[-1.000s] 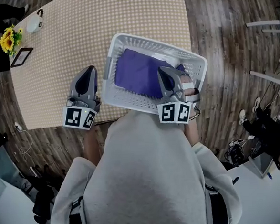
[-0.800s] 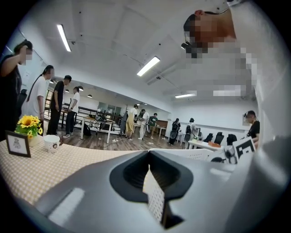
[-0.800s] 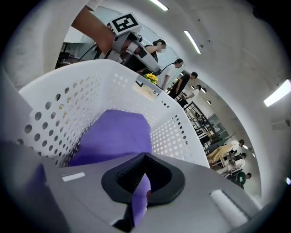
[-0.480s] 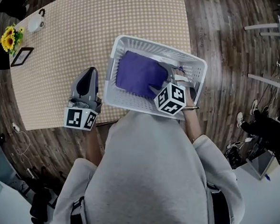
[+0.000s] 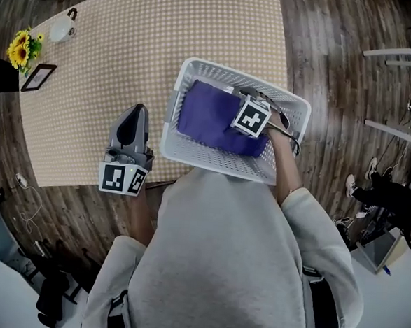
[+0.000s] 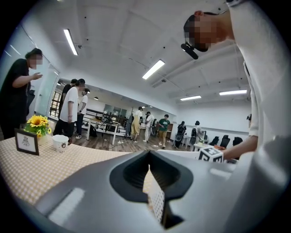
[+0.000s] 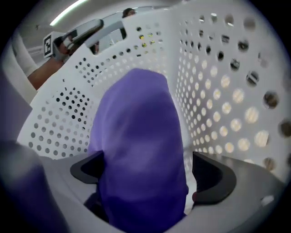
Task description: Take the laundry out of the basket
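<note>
Dropping off the near rim into the basket [image 5: 192, 155], the right gripper [image 7: 145, 179] is opening its jaws wide astride the purple cloth [image 5: 209, 114] lying inside, nothing pinched yet, grab looks next, while the left gripper [image 5: 131, 119] waits closed and empty at nine o'clock.

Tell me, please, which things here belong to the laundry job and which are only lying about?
Belonging to the job:
- white basket
- purple laundry inside it
- right gripper, jaws opening with the laundry between them
- left gripper, beside the basket

Only lying about:
- sunflowers
- picture frame
- white mug
</note>
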{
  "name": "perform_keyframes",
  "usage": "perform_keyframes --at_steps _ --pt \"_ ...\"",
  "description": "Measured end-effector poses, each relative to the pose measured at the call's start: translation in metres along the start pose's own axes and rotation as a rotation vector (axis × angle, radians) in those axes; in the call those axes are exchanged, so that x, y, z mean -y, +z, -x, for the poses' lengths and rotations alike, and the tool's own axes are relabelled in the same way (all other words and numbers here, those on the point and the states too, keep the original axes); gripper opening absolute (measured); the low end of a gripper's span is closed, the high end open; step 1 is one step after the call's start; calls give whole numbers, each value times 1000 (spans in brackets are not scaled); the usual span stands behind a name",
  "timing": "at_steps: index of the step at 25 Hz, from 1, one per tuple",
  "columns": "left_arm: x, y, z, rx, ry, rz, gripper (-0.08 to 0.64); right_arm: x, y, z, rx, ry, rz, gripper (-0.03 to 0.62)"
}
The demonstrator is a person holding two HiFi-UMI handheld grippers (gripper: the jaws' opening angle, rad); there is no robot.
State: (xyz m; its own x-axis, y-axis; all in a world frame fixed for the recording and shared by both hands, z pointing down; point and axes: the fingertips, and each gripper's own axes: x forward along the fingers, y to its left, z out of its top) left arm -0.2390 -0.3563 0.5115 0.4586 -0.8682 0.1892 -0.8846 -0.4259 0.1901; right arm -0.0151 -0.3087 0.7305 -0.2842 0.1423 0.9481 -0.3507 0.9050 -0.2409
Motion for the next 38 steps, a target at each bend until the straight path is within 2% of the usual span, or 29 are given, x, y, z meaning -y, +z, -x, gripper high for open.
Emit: perform_keyframes --at_steps 4,9,13,14,15,16,18,20,24,31,33,38 --pt "-7 -2 2 -4 18 9 8 3 -14 -38 -50 138 -102 598" --pt "-14 -7 -1 -9 18 24 8 3 -9 -43 -65 132 -105 598" --pt "-10 -5 -5 1 7 23 8 -2 -11 -41 -87 152 -111 557" --pt "-10 -4 -5 5 7 24 8 -9 -11 -40 -103 193 -110 542" --pt "-11 -3 -4 8 8 25 8 -18 -12 -41 -119 251 -108 417" --pt "-12 -2 -4 10 10 26 8 -28 -12 -41 -129 305 -106 343" --pt "-12 -1 -4 15 17 27 8 -37 -12 -42 -125 357 -97 319" --pt "-13 1 -3 18 22 28 8 -38 -11 -40 -107 349 -75 310" --pt "-15 2 -3 25 28 34 8 -43 -5 -30 -59 302 -12 251" --pt "-17 3 -2 31 36 35 8 -65 15 12 120 103 137 227" --pt "-14 4 -1 34 30 32 8 -63 16 20 140 -1 161 227" --pt "-4 10 -1 44 10 21 8 -43 23 46 137 -349 272 229"
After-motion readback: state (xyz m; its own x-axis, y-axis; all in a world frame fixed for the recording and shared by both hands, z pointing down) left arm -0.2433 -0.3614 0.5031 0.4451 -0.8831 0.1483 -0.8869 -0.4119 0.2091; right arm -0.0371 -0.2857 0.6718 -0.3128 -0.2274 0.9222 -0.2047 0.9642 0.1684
